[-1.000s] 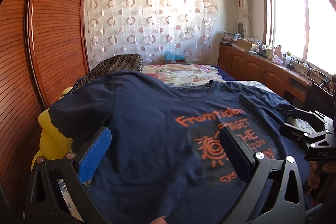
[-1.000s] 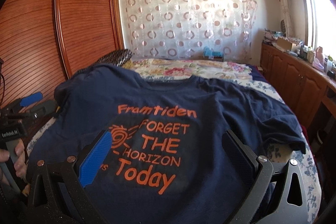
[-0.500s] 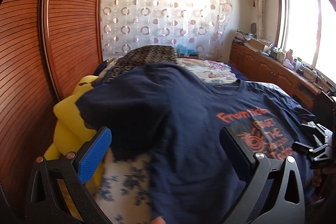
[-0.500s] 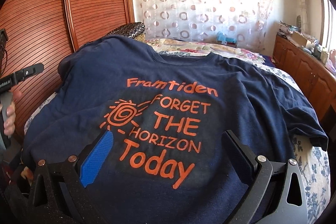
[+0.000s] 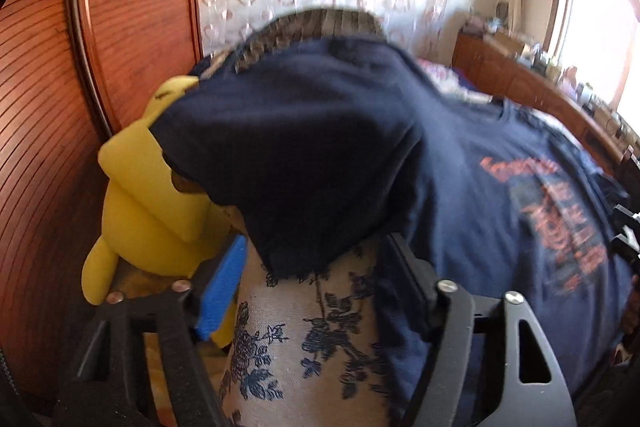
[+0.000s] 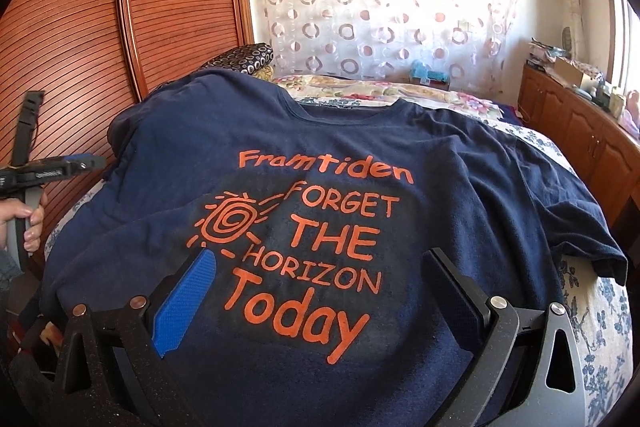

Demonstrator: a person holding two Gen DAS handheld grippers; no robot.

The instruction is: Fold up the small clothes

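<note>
Now the left gripper (image 5: 316, 291), jaws just closing, half open over the dark navy cotton T-shirt (image 6: 320, 227) sleeve, should pinch its hem; the right gripper (image 6: 320, 307) hovers open, empty.

My left black two-finger gripper with its blue pad (image 5: 316, 279) tilts steeply down, its jaws just closing in, still apart. My bare left hand (image 6: 20, 223) wraps its handle. My right black two-finger gripper (image 6: 316, 299) stands wide apart, gripping nothing.
</note>
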